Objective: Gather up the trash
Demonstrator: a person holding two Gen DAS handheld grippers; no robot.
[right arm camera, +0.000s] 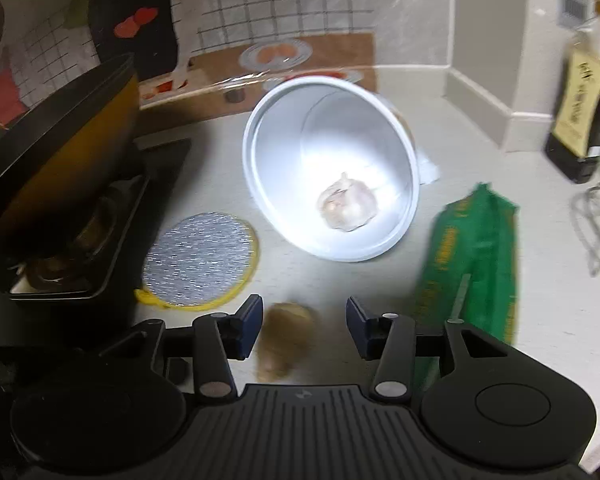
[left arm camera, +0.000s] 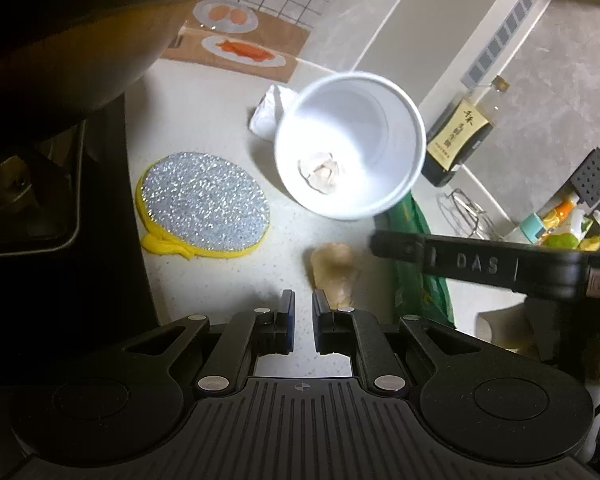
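Garlic skin [right arm camera: 286, 334], a tan scrap on the counter, lies between the parted, empty fingers of the right gripper [right arm camera: 302, 326], its long axis running 12 to 6, so this hand is nearer. Beyond it at 12 o'clock the white cup [right arm camera: 328, 168], which already holds a scrap, tips its mouth toward 6. In its own view the left gripper [left arm camera: 303, 312] is clenched on nothing, the skin touching its right finger at about 1 o'clock.

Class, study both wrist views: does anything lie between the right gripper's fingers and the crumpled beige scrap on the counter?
Nothing visible does. The crumpled beige scrap lies on the white counter just ahead of the right gripper, in line with its gap.
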